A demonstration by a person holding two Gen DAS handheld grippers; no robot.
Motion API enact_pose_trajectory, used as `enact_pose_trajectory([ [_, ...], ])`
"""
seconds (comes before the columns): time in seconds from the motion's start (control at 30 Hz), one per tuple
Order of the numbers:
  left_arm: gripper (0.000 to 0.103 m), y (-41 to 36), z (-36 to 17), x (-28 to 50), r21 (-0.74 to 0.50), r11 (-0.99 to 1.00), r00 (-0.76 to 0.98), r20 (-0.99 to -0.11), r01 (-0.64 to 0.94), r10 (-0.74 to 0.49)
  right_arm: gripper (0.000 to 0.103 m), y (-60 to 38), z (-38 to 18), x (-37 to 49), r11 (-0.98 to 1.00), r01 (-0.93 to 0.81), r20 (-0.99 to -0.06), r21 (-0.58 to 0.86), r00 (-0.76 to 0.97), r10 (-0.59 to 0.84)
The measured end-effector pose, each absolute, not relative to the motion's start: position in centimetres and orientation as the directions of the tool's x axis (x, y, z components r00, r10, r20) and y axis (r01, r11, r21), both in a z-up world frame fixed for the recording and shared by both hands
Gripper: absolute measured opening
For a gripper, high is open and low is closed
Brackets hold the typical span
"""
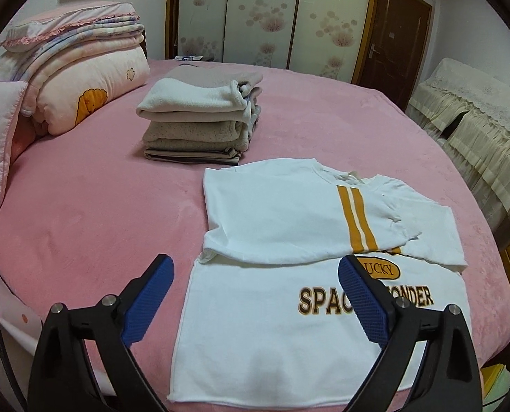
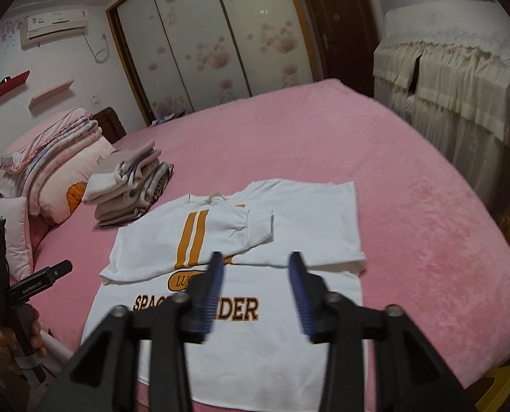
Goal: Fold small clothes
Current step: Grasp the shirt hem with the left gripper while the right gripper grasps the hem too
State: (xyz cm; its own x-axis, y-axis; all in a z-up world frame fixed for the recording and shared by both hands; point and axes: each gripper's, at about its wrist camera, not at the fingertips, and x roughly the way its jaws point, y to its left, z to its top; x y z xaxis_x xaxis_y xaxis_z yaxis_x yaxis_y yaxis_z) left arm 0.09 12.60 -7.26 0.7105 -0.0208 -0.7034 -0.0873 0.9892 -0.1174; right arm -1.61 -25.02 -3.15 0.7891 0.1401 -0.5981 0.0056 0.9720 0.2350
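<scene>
A white T-shirt (image 1: 272,329) with orange stripes and brown lettering lies flat on the pink bed, both sleeves folded in over its chest. It also shows in the right wrist view (image 2: 255,353). My left gripper (image 1: 256,267) is open and empty, hovering over the shirt's lower left part. My right gripper (image 2: 256,262) is open and empty above the middle of the shirt. A stack of folded clothes (image 1: 200,120) sits behind the shirt, to the left; it also shows in the right wrist view (image 2: 131,185).
The pink bed (image 1: 83,213) fills the view. Folded quilts and pillows (image 1: 72,79) lie at its left head end. A lace-covered cabinet (image 2: 454,79) stands to the right. Wardrobe doors (image 1: 265,13) and a brown door are behind. The left handle (image 2: 18,295) shows at left.
</scene>
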Motion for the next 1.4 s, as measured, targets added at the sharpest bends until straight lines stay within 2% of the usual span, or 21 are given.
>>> enact_pose_trajectory([
  [0.2,0.096,13.9,-8.2,-3.2,-0.157,0.987,0.725,-0.683,-0.032,-0.085,0.05,-24.9,-4.4,-3.9,0.984,-0.031,-0.606,0.177,0.784,0.134],
  [0.4,0.096,16.4,-12.8,-4.1,-0.158,0.986,0.617,-0.782,-0.053,-0.092,0.05,-25.9,-8.7,-5.2,0.994,-0.038,-0.686,0.107,0.721,0.101],
  [0.57,0.096,18.3,-17.2,-4.2,-0.162,0.984,0.519,-0.848,-0.07,-0.103,0.05,-27.9,-12.7,-6.5,0.992,-0.056,-0.76,0.116,0.638,0.125],
  [0.73,0.096,20.3,-20.2,-4.3,-0.245,0.963,0.473,-0.866,-0.112,-0.166,0.05,-29.8,-15.7,-7.2,0.989,-0.032,-0.809,0.141,0.573,0.134],
  [0.87,0.089,21.4,-21.8,-4.4,-0.292,0.949,0.442,-0.872,-0.121,-0.213,0.049,-31.5,-17.3,-7.1,0.98,0.001,-0.826,0.199,0.538,0.167],
  [1.0,0.087,22.3,-22.3,-4.8,-0.351,0.928,0.448,-0.855,-0.125,-0.263,0.039,-32.6,-19.0,-6.9,0.968,0.02,-0.844,0.249,0.494,0.207],
  [1.17,0.076,22.2,-22.4,-5.0,-0.386,0.917,0.423,-0.85,-0.095,-0.314,0.033,-33.2,-20.2,-7.0,0.951,0.025,-0.848,0.307,0.461,0.262],
  [1.3,0.074,22.2,-22.6,-5.1,-0.413,0.906,0.413,-0.844,-0.093,-0.343,0.018,-33.9,-20.6,-7.0,0.929,0.039,-0.837,0.368,0.449,0.313],
  [1.4,0.073,22.3,-22.7,-5.2,-0.442,0.892,0.414,-0.832,-0.096,-0.368,0.014,-34.1,-20.9,-7.1,0.918,0.049,-0.832,0.394,0.444,0.333],
])
